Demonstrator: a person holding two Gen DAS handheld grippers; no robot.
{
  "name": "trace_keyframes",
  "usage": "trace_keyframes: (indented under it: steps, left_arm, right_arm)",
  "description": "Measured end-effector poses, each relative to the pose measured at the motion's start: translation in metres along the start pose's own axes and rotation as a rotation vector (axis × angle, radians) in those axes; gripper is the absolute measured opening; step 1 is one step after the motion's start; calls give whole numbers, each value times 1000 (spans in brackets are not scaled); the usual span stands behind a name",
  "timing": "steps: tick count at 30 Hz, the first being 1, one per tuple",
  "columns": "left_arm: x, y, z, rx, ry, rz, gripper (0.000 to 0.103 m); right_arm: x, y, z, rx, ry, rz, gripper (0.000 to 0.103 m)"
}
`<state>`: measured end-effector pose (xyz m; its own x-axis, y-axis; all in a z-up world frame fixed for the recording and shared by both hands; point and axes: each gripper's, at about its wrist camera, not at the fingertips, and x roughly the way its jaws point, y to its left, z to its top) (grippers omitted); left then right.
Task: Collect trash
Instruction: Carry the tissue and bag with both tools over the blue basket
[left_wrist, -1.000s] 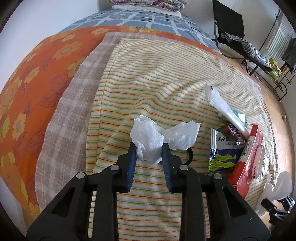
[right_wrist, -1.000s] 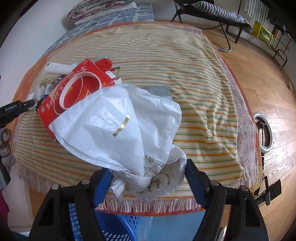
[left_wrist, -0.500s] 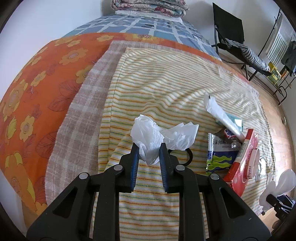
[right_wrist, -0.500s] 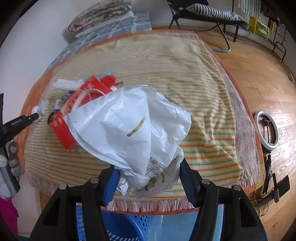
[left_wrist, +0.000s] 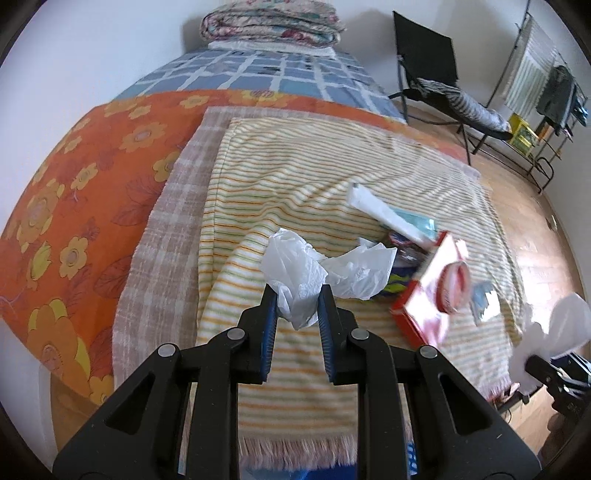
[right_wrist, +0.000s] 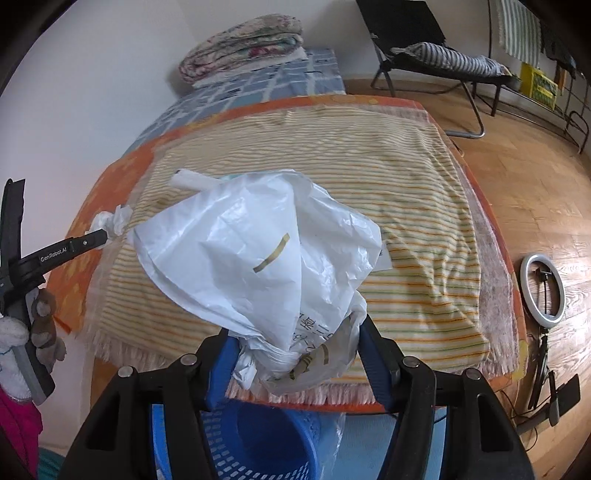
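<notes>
I'm pinching a crumpled white wrapper (left_wrist: 295, 273) w/ my left gripper (left_wrist: 295, 295), jaws nearly together and pressing on its lower end. Its long axis is running from the pads up and off to the right, the free end flaring over the striped blanket (left_wrist: 295, 177) toward the red box (left_wrist: 428, 295) and other litter. My right gripper (right_wrist: 295, 343) is standing abt halfway open, its jaws having just been closing, clamped on the knotted neck of a white plastic bag (right_wrist: 258, 251). The bag is pointing up and away from me, wide end fanning over the blanket. A blue basket (right_wrist: 266, 443) is sitting below, btwn the right fingers.
</notes>
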<state>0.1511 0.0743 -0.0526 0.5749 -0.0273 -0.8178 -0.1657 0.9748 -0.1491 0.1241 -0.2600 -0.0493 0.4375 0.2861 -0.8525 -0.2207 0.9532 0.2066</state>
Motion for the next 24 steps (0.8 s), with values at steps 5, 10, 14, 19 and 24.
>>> trace_keyframes:
  steps: [5,10,14,19,24]
  left_arm:
    - [-28,-15,-18,40,-2,-41,20]
    - [-45,-26,-44,65,35,-83,20]
    - [-56,-39,-64,106,52,-104,20]
    - [-67,-49,-90,136,80,-138,20]
    - [-71,-55,-115,155,124,-160,20]
  right_arm:
    - [-11,3,-9,0,-4,41,63]
    - [-22,10,-23,-24,-22,47,64]
    - [-29,20,-39,-59,-21,61,64]
    - [-33,39,-69,-132,-10,62,64]
    - [-28,54,-101,-192,35,73,65]
